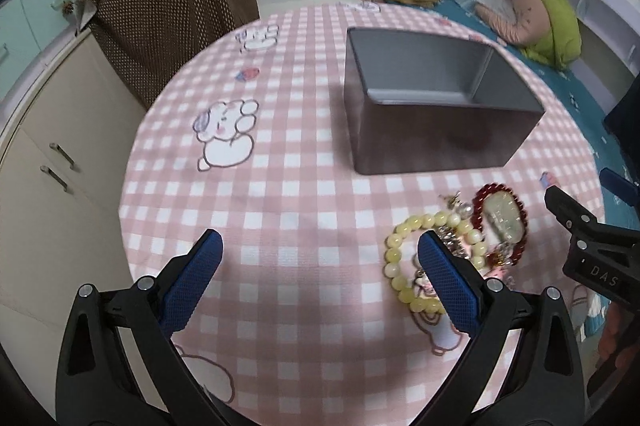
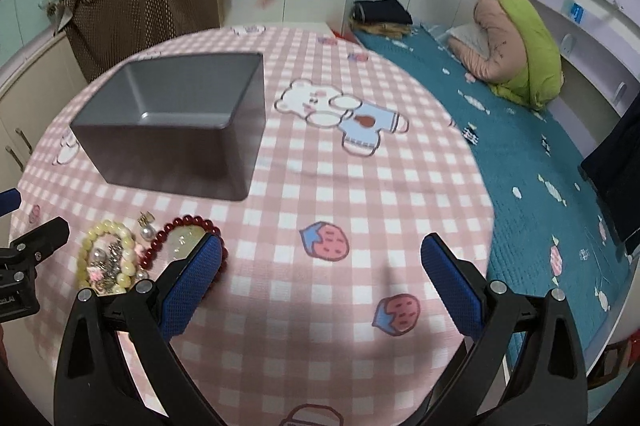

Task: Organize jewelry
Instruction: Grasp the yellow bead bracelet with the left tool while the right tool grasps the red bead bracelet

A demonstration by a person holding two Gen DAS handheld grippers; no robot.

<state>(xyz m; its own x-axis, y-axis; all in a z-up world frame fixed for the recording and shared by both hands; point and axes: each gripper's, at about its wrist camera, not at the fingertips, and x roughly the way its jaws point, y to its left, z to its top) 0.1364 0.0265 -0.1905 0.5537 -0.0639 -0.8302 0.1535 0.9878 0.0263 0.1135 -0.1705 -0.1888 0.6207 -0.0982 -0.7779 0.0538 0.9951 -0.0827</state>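
Note:
A grey open box (image 1: 432, 93) (image 2: 176, 121) stands empty on the pink checked tablecloth (image 1: 288, 193) (image 2: 340, 185). In front of it lies a heap of jewelry: a yellow bead bracelet (image 1: 400, 254) (image 2: 108, 228), a dark red bead bracelet (image 1: 516, 201) (image 2: 188, 224) around a pale pendant (image 1: 502, 220), pearl earrings (image 1: 460, 205) (image 2: 147, 228) and small silver pieces (image 2: 108, 254). My left gripper (image 1: 320, 250) is open, its right finger over the yellow bracelet. My right gripper (image 2: 320, 254) is open, its left finger beside the red bracelet.
The table is round, with its edge close on the left and right. A brown dotted bag (image 1: 172, 13) stands on a cabinet (image 1: 60, 153) behind. A bed with a teal cover (image 2: 540, 153) and a green and pink cushion (image 2: 520, 49) runs along the right.

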